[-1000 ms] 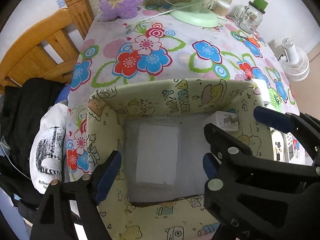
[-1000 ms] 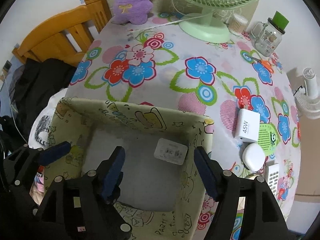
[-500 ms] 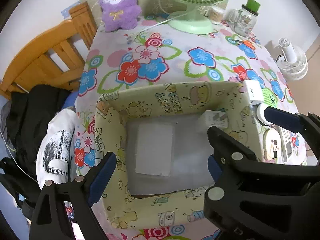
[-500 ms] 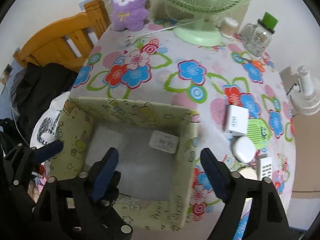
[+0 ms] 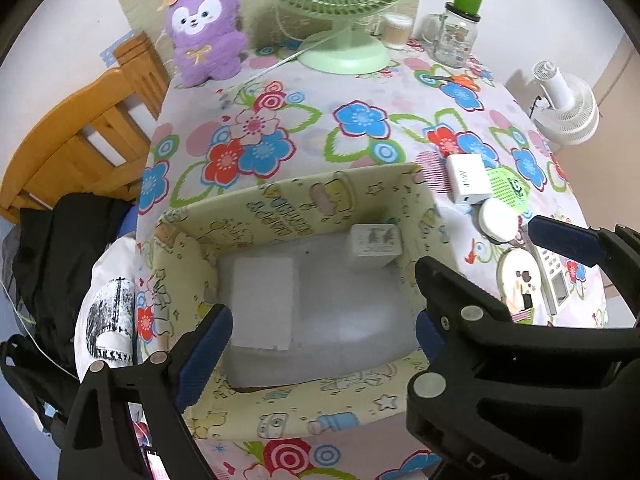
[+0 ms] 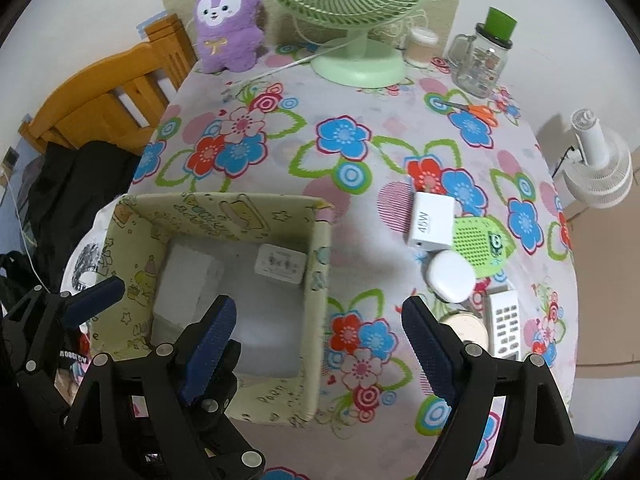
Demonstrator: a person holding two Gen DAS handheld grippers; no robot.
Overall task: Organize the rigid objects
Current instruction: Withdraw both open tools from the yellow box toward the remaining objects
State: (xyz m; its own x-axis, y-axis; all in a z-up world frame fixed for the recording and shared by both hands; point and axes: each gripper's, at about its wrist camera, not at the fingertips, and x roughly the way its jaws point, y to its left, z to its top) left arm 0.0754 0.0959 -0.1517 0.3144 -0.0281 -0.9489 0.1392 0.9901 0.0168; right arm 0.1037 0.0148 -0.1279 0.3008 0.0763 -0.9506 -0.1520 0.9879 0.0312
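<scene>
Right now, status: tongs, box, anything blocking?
Left tongs open, empty. Right tongs open, empty. Yellow cartoon-print fabric box holds white plug adapter and flat white pad. White 45W charger on table, path clear.

The left gripper [image 5: 320,344] is matte black plastic, its angular arms cut with triangular openings and studded with round silver screws. Each of its fingers [image 5: 202,356] wears a dark blue pad. The right gripper [image 6: 316,344] is built alike; its blue pads are finely dotted, and silver screws sit at the pivots. In the right wrist view, white lettering shows on the black body at about 9 o'clock.
</scene>
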